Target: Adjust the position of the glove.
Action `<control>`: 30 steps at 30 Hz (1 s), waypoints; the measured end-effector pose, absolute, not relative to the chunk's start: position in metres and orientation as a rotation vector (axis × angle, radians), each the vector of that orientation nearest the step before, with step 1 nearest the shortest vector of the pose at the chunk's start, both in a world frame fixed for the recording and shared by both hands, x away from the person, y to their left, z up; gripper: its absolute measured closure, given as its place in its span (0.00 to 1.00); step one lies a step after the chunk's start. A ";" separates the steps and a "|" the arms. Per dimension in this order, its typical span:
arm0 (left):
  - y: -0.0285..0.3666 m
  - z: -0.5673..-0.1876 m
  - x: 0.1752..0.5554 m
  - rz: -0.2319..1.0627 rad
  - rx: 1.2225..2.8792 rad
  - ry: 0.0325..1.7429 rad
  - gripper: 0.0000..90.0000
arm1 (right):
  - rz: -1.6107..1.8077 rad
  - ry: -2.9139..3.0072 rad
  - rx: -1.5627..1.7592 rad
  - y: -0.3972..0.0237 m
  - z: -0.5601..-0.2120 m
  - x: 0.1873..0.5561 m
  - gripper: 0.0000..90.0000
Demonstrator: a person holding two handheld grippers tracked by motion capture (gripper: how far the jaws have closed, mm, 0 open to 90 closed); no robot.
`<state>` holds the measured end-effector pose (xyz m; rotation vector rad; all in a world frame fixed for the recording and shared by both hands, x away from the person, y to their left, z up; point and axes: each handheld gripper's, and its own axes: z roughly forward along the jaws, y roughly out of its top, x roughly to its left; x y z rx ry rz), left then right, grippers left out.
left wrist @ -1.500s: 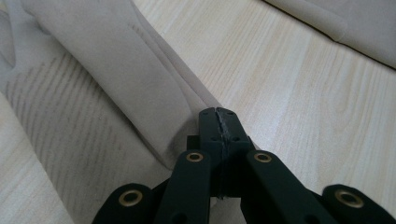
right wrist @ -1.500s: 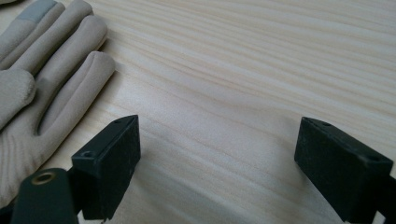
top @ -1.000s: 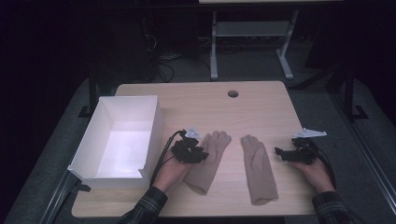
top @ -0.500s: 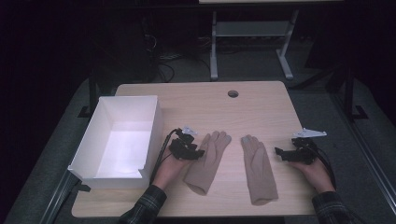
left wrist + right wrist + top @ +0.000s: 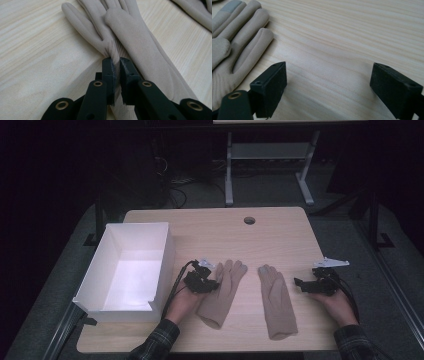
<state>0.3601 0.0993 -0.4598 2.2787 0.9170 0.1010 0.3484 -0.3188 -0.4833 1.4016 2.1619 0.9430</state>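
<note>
Left gripper has just been closing and now pinches a fold of the beige fabric glove right beside the white rectangular box; right gripper sits wide open, well away from the box.

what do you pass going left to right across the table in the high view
white box → left tool, shut on the edge of the left glove → right glove → right tool, open over bare table
</note>
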 end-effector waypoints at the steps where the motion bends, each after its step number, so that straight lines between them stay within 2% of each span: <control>1: 0.100 -0.460 0.360 0.094 2.268 0.926 0.92 | 0.940 2.160 1.403 -0.319 -0.483 0.349 0.13; 6: 0.102 -0.455 0.360 0.090 2.227 0.928 0.93 | 0.937 2.168 1.402 -0.319 -0.483 0.349 0.15; 8: 0.103 -0.451 0.359 0.082 2.194 0.936 0.93 | 0.930 2.180 1.388 -0.317 -0.479 0.346 0.33; 9: 0.103 -0.451 0.359 0.082 2.194 0.936 0.93 | 0.930 2.180 1.388 -0.317 -0.479 0.346 0.33; 10: 0.104 -0.449 0.359 0.083 2.194 0.931 0.93 | 0.928 2.182 1.371 -0.317 -0.476 0.344 0.40; 11: 0.105 -0.447 0.358 0.080 2.196 0.926 0.93 | 0.958 2.196 1.352 -0.318 -0.470 0.340 0.57; 13: 0.106 -0.445 0.358 0.080 2.189 0.921 0.94 | 0.987 2.203 1.342 -0.318 -0.463 0.335 0.73; 14: 0.106 -0.445 0.358 0.080 2.189 0.921 0.94 | 0.995 2.219 1.338 -0.318 -0.461 0.332 0.78; 15: 0.106 -0.444 0.358 0.080 2.179 0.925 0.94 | 0.995 2.219 1.338 -0.318 -0.461 0.332 0.78; 17: 0.109 -0.442 0.358 0.073 2.163 0.926 0.94 | 0.988 2.310 1.297 -0.316 -0.458 0.321 0.94; 18: 0.111 -0.441 0.358 0.074 2.170 0.921 0.94 | 0.985 2.336 1.271 -0.313 -0.457 0.317 0.99; 25: 0.113 -0.439 0.358 0.050 2.147 0.921 0.93 | 1.014 2.504 1.130 -0.298 -0.460 0.292 1.00; 30: 0.113 -0.437 0.357 0.041 2.150 0.902 0.93 | 1.043 2.579 1.077 -0.284 -0.461 0.293 1.00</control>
